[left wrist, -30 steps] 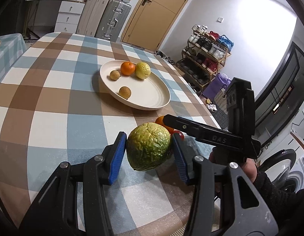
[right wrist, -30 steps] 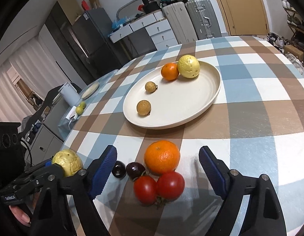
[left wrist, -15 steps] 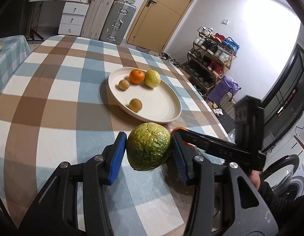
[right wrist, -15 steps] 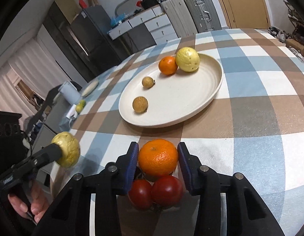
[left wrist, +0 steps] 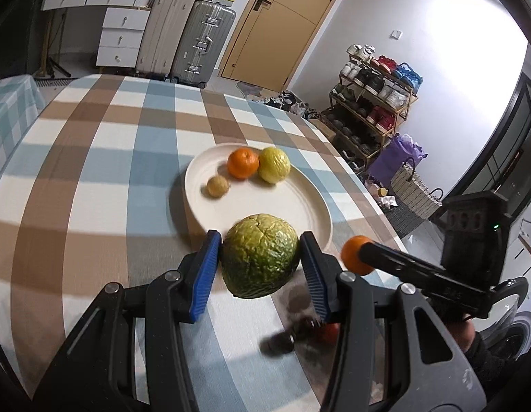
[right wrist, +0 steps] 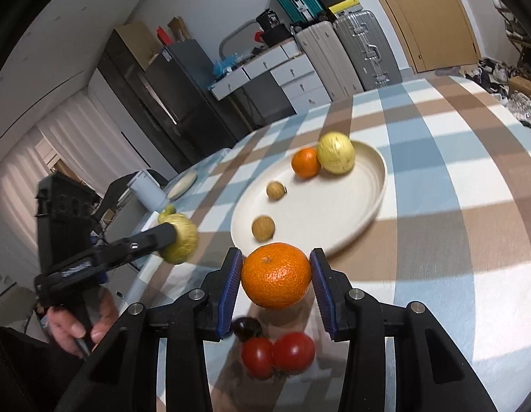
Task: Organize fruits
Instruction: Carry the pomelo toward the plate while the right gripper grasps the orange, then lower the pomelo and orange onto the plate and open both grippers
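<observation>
Left gripper (left wrist: 260, 264): clamped on green bumpy fruit (left wrist: 260, 255), lower centre.
Right gripper (right wrist: 275, 283): clamped on orange (right wrist: 275, 275), lower centre, above tomatoes (right wrist: 277, 353).

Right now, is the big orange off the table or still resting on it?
Off the table: the orange hangs clamped between the right gripper pads, above the tomatoes.

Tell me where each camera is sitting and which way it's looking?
Left wrist view: sits on the left gripper, looking along its blue fingers, clamped on a bumpy green fruit, toward the plate; the right gripper and a hand show at right.
Right wrist view: sits on the right gripper, looking over the orange it holds toward the plate; the left gripper and a hand show at left.
Both share the plate, its fruits and the checked tablecloth.
</observation>
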Demonstrator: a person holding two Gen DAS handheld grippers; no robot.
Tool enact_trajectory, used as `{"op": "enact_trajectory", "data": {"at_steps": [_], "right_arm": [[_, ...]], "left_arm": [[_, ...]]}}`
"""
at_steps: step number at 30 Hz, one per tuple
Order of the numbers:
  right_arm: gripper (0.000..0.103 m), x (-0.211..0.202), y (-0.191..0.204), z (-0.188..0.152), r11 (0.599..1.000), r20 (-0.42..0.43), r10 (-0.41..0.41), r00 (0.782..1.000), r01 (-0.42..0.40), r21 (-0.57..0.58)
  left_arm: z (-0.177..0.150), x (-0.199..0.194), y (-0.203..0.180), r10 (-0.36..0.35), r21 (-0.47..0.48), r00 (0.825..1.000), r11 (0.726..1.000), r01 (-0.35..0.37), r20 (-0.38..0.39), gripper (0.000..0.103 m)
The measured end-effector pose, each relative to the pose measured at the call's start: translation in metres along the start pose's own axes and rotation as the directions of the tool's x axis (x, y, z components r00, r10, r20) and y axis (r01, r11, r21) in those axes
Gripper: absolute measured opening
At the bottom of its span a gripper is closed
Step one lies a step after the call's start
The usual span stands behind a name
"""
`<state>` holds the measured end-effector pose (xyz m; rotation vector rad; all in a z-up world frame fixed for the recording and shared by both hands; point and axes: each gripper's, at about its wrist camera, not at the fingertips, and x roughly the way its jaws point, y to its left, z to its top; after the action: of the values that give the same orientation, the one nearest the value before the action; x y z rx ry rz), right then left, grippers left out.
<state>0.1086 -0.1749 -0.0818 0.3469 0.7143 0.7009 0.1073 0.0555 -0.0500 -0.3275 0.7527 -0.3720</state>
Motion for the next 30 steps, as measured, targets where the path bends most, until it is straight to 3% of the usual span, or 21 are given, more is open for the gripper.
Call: {"op": "enact_trajectory", "data": {"at_steps": [9,14,20,30], "right_arm": [[0.042,0.023,0.003,0.052,0.998,-0.009,0.006,1.000,-0.007,-0.065],[0.042,0.049,0.000,0.072,0.996,-0.040,-0.006,0.999,0.002,-0.092],[0.042,0.077,-0.024,0.088,1.000,-0.078,-0.007,0.997,0.006,-0.011],[0.042,0.102,-0.047,0.093,0.998,-0.111,-0.012,0.994,0.020,0.066]], "left_arm": [[0.058,0.042,0.008,-0.039,0.024,0.999,0.999,0.039,-0.013,0.044],[0.081,0.082,0.016,-0.055,0.038,0.995,0.998,0.058,-0.078,0.044],[0.084,0.121,0.020,-0.064,0.045,0.988,0.997,0.071,-0.141,0.044],[0.085,0.148,0.022,-0.072,0.040,0.985,0.996,0.079,-0.159,0.045]]}}
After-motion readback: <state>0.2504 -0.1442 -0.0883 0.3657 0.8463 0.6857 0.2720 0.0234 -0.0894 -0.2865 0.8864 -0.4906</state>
